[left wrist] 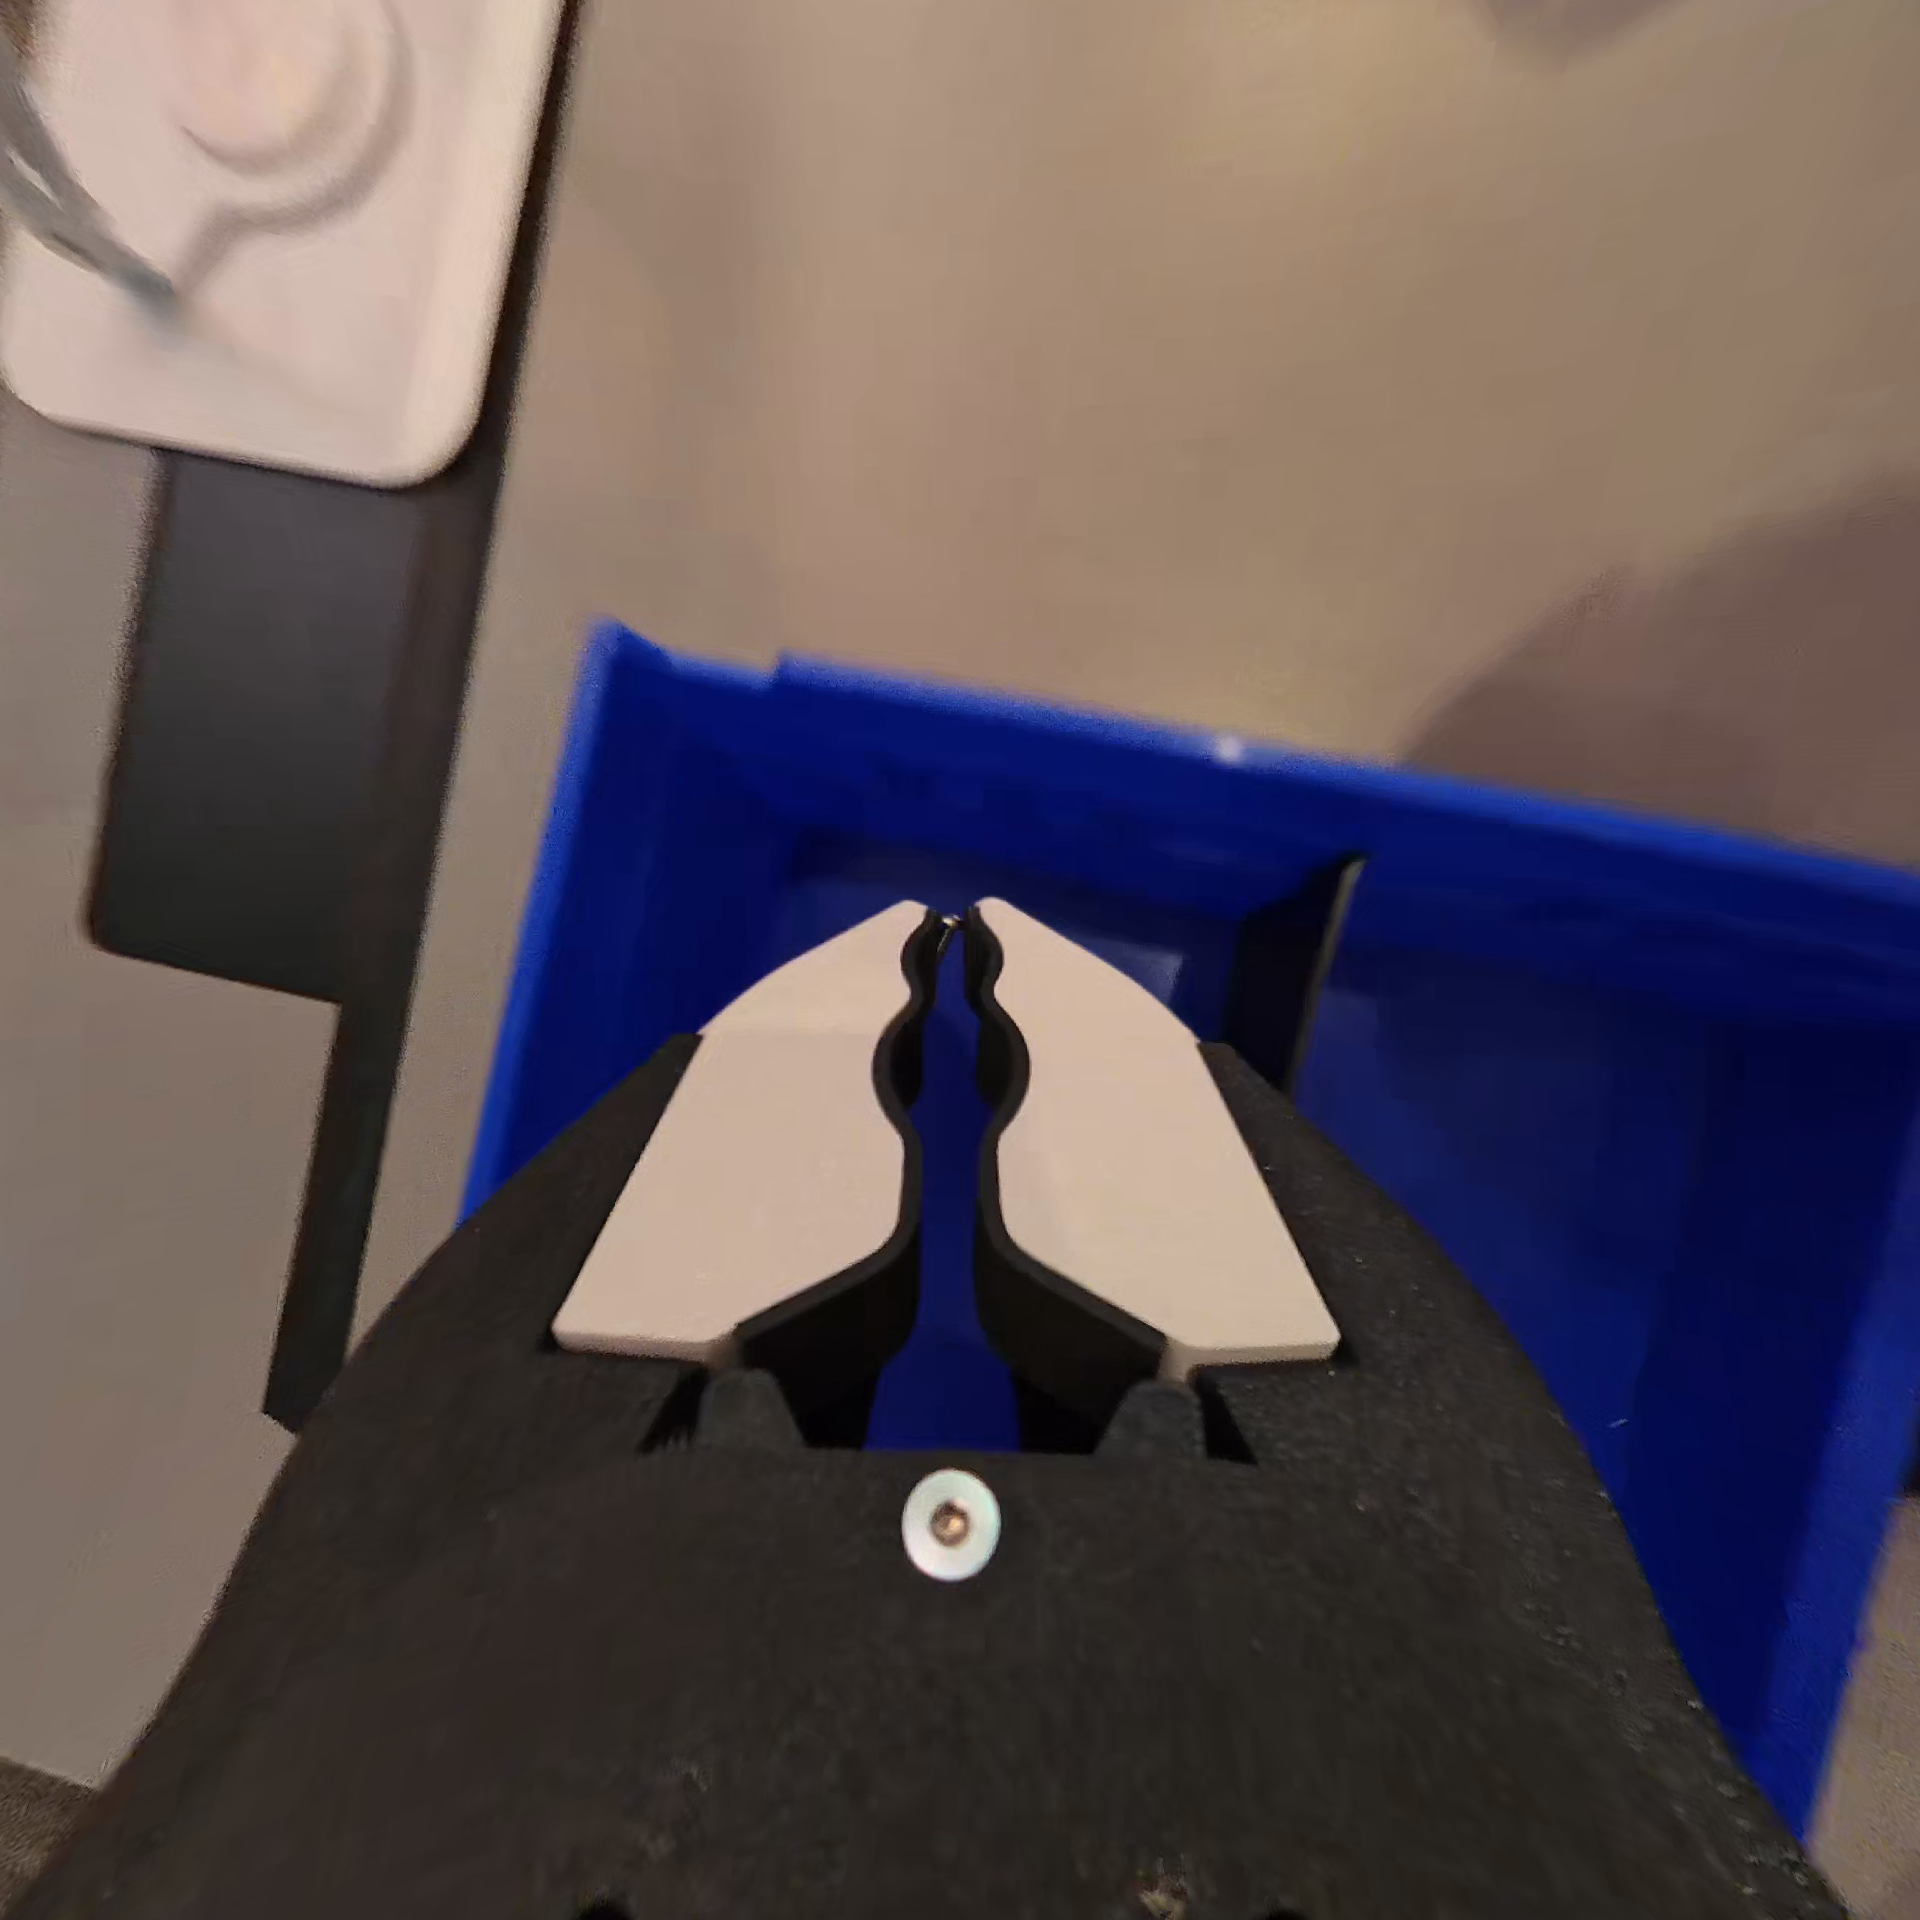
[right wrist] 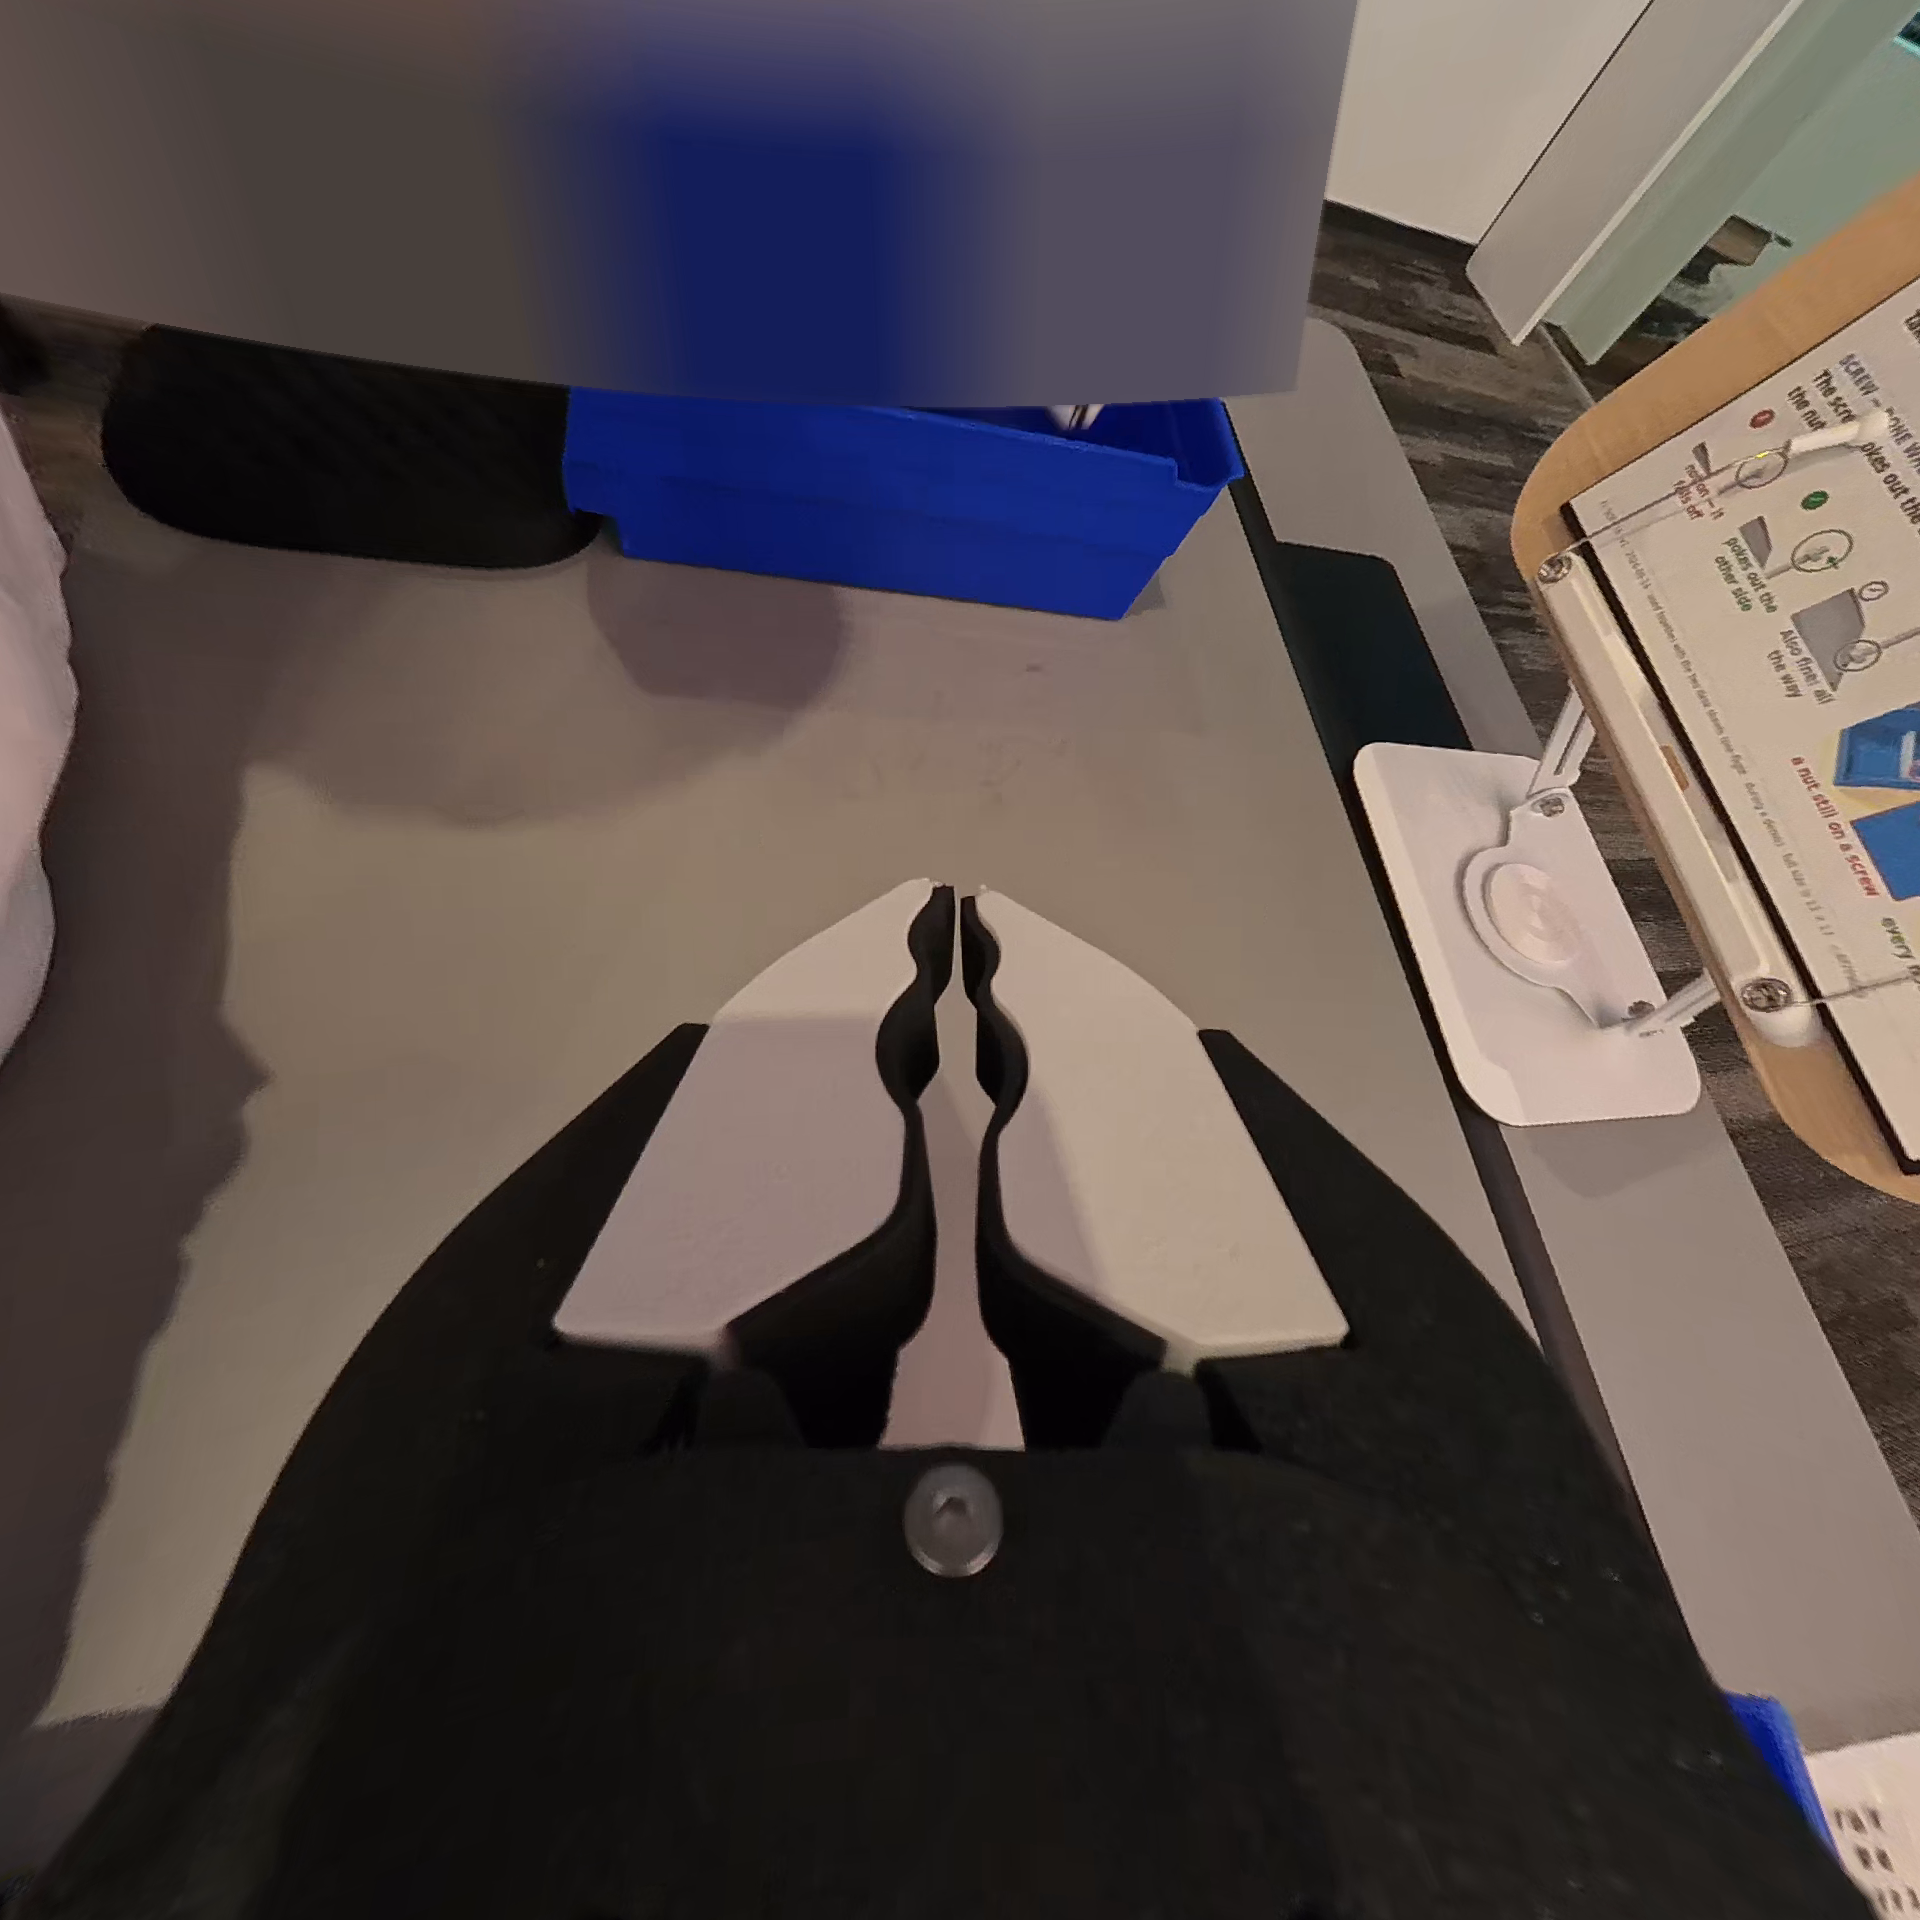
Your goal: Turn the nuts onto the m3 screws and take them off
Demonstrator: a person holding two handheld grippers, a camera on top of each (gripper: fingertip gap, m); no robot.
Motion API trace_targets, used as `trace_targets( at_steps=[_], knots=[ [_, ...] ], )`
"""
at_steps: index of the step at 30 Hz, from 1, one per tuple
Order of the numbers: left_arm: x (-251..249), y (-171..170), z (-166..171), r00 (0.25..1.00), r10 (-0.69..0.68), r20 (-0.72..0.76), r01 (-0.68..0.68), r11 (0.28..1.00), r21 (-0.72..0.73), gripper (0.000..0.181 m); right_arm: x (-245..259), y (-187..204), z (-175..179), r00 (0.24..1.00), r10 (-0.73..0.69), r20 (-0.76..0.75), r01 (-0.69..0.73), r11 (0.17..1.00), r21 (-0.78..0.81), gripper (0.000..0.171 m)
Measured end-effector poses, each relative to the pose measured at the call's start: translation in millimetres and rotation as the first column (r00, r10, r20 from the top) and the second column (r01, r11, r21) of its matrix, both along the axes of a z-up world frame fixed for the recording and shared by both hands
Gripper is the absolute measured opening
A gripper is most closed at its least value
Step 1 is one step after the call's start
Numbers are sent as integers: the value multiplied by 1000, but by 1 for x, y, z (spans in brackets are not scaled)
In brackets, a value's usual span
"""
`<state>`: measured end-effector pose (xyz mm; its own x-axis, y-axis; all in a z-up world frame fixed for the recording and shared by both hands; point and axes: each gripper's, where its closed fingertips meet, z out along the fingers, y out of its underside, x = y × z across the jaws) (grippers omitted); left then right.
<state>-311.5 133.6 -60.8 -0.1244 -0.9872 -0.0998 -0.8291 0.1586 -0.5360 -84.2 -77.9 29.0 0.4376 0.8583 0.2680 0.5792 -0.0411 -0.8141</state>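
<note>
Left hand-held gripper (left wrist: 951, 916) pinching tiny metal piece above blue bin (left wrist: 1455, 935); right hand-held gripper (right wrist: 956, 891) clenched, empty, over grey table (right wrist: 623, 831).

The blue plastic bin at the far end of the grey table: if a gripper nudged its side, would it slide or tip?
The blue plastic bin would probably slide: it sits low and wide on the smooth grey table. Its thin walls suggest it is light. Contents unseen, so weight is uncertain.
</note>
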Motion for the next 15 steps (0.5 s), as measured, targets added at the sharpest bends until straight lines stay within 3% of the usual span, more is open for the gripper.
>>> trace_targets(
  at_steps=[4, 7, 11, 15],
  knots=[
    [40, -42, 62, 992, -50, 114, 47, 999, 24, 4, 5, -6, 3, 1000, 13, -9, -13, 1000, -11, 1],
    [87, -89, 70, 981, -180, 74, 174, 982, 75, 4, 15, -8, -1, 1000, 12, -6, -12, 999, -30, 1],
    [154, -146, 22, 932, -362, -31, 363, 928, 86, 4, 39, -6, -13, 1000, -29, 12, 30, 998, -63, 1],
    [190, -181, -42, 840, -511, -183, 535, 837, 116, 4, 70, -14, -19, 996, -70, 47, 73, 995, -71, 1]
  ],
)
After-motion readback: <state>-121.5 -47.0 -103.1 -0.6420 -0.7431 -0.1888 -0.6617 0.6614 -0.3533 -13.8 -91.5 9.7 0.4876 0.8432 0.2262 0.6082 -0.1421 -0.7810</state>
